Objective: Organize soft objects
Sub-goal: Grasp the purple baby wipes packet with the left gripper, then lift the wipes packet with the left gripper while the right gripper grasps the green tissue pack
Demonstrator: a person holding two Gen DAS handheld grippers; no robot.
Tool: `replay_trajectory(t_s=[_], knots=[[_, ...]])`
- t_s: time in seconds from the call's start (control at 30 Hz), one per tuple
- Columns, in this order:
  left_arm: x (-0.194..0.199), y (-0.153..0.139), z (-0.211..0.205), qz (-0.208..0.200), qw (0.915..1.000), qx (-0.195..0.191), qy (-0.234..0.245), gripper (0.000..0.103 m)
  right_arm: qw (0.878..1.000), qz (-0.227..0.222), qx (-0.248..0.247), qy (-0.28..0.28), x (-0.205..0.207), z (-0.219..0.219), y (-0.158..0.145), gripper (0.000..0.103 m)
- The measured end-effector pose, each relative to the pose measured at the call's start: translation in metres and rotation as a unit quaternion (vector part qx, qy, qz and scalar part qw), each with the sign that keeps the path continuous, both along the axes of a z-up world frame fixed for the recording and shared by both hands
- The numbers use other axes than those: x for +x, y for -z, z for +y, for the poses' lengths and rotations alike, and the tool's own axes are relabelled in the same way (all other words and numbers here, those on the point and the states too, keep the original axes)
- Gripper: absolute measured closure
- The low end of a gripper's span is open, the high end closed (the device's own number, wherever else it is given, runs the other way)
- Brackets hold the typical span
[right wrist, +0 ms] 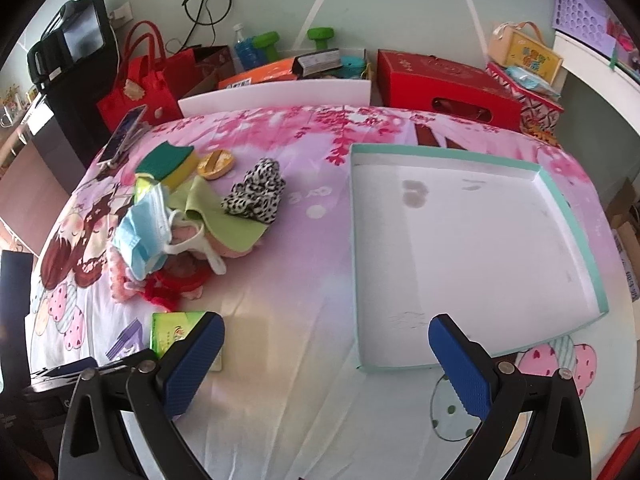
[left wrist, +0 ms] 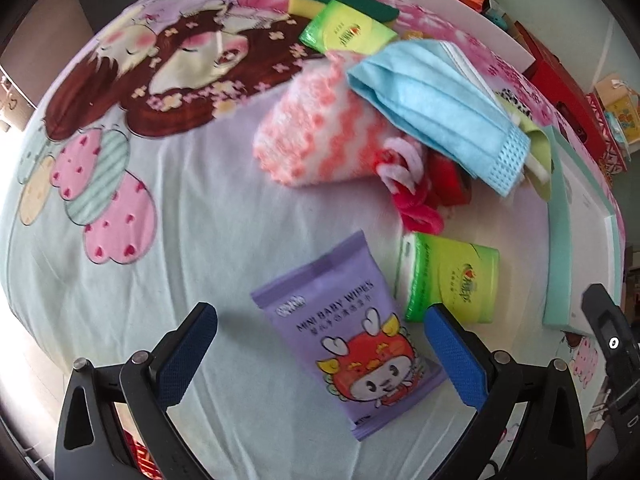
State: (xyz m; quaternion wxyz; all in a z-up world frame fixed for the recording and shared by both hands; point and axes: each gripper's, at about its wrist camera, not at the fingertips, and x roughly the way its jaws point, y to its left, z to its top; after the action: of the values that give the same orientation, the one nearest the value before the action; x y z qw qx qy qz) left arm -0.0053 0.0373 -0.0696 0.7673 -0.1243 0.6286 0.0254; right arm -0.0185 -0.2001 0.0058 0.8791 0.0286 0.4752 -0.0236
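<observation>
My left gripper [left wrist: 320,322] is open just above a purple pack of baby wipes [left wrist: 352,336] that lies between its fingers on the bed sheet. A green tissue pack [left wrist: 452,278] lies right of it. Behind are a pink-white fuzzy sock [left wrist: 316,132], a blue face mask [left wrist: 436,108], a second green tissue pack [left wrist: 348,28] and a sponge [left wrist: 316,0]. My right gripper [right wrist: 326,334] is open and empty above the sheet, next to the near-left corner of a white tray with a teal rim [right wrist: 568,196]. The pile with the mask [right wrist: 140,232] is at its left.
A black-and-white spotted cloth [right wrist: 258,192], a green cloth [right wrist: 224,220], an orange round lid [right wrist: 216,164] and a phone [right wrist: 122,134] lie on the bed. Red boxes [right wrist: 444,84], a red bag [right wrist: 140,88] and other clutter stand behind the bed.
</observation>
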Motion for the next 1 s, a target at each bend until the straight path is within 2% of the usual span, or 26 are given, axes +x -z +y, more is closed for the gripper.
replay_trajectory(t_s=[0.2,0.27,0.4,0.47,0.63,0.73,0.8,1.0], knots=[[-0.003,0.001,-0.018,0.0,0.9998,-0.013,0.015,0.015,1.0,0.015,0.018,-0.007,0.002,0.006,0.006,0.0],[-0.004,0.0,-0.024,-0.001,0.9996,-0.021,0.021,0.025,1.0,0.015,0.019,-0.004,0.002,0.006,0.007,0.0],[-0.005,-0.003,-0.035,-0.004,0.9992,-0.027,0.029,0.034,1.0,0.018,0.019,0.006,0.003,0.003,0.008,0.0],[0.001,-0.003,-0.032,-0.006,0.9987,-0.044,0.027,0.042,1.0,0.018,0.017,0.009,0.003,0.002,0.007,0.0],[0.005,-0.001,-0.031,-0.011,0.9983,-0.056,0.013,0.044,1.0,0.016,0.024,0.008,0.004,0.004,0.008,0.0],[0.005,-0.005,-0.022,-0.017,0.9981,-0.059,-0.005,0.045,0.998,0.018,0.053,-0.009,0.006,0.008,0.009,0.0],[0.009,-0.007,-0.011,-0.025,0.9982,-0.049,-0.025,0.045,0.997,0.024,0.066,-0.02,0.007,0.012,0.012,0.0],[0.016,-0.016,0.017,-0.052,0.9952,-0.003,-0.083,0.045,0.997,0.039,0.053,-0.051,0.008,0.036,0.021,0.0]])
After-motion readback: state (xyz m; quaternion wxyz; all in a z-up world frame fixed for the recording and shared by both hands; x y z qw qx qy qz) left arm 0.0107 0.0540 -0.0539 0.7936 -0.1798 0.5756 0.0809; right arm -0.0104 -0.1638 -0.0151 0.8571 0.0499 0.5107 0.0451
